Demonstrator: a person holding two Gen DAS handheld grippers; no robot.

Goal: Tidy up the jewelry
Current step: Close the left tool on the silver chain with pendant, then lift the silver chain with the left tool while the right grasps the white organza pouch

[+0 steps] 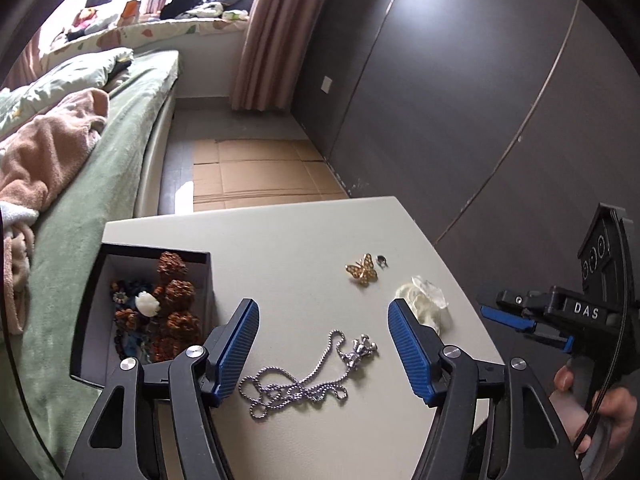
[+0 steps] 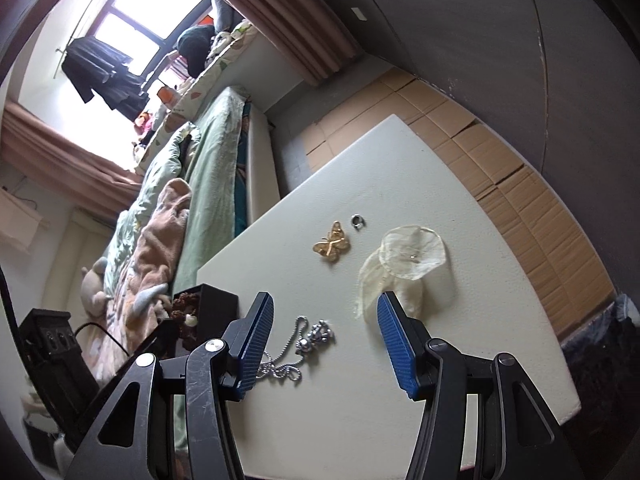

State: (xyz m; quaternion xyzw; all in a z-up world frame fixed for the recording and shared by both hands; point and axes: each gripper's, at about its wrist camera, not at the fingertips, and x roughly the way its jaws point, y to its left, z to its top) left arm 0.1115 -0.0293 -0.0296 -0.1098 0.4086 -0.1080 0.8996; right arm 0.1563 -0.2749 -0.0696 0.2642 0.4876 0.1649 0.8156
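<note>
A silver chain necklace (image 1: 298, 380) with a small silver pendant (image 1: 360, 351) lies on the white table (image 1: 280, 240), between the fingers of my open, empty left gripper (image 1: 323, 312). A gold butterfly brooch (image 1: 362, 270), a small silver ring (image 1: 382, 261) and a translucent cream flower piece (image 1: 424, 302) lie beyond. A black box (image 1: 120, 304) with brown beads and a white flower stands at the left. My right gripper (image 2: 326, 304) is open and empty above the table, the necklace (image 2: 296, 356) by its left finger, the flower piece (image 2: 408, 260) ahead. It also shows in the left wrist view (image 1: 520, 322).
A bed with a green cover (image 1: 100, 184) and pink robe lies left of the table. Flattened cardboard (image 1: 256, 176) covers the floor beyond the far edge. A dark wardrobe wall (image 1: 460, 100) stands to the right. The black box shows in the right wrist view (image 2: 212, 304).
</note>
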